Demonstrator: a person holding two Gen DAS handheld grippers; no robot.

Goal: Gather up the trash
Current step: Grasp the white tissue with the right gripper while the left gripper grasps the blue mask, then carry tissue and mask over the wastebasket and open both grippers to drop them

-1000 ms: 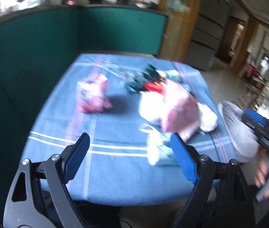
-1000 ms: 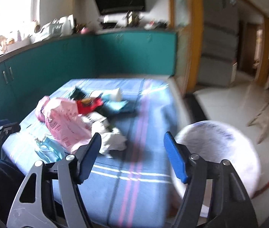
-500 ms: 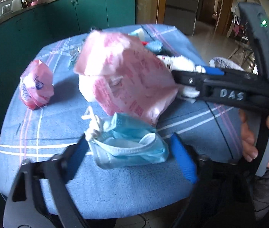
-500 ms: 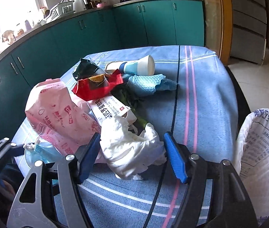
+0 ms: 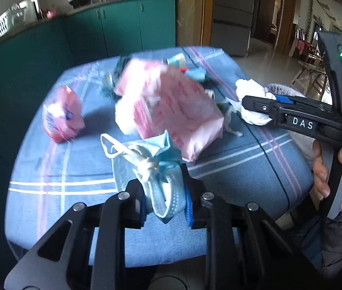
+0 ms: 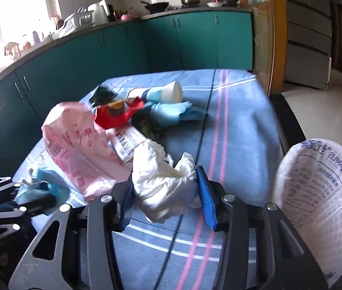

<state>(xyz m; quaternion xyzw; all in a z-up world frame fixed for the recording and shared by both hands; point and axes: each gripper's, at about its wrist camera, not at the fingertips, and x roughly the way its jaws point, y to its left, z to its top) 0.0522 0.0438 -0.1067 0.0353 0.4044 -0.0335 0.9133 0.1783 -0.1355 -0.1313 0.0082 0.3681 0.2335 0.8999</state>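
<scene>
Clearing the table: both tongs working at once.
Left gripper: jaws just closed, pinching a blue face mask.
Right gripper: jaws just narrowed, pressed against a white crumpled wad.
Beyond both: pink bag on the blue tablecloth.
Right of the right tongs: open white sack.

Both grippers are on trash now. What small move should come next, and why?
Probably lift both. The left gripper is shut on the blue face mask, the right gripper pinches the white crumpled paper, and the white sack stands open beside the table.
</scene>
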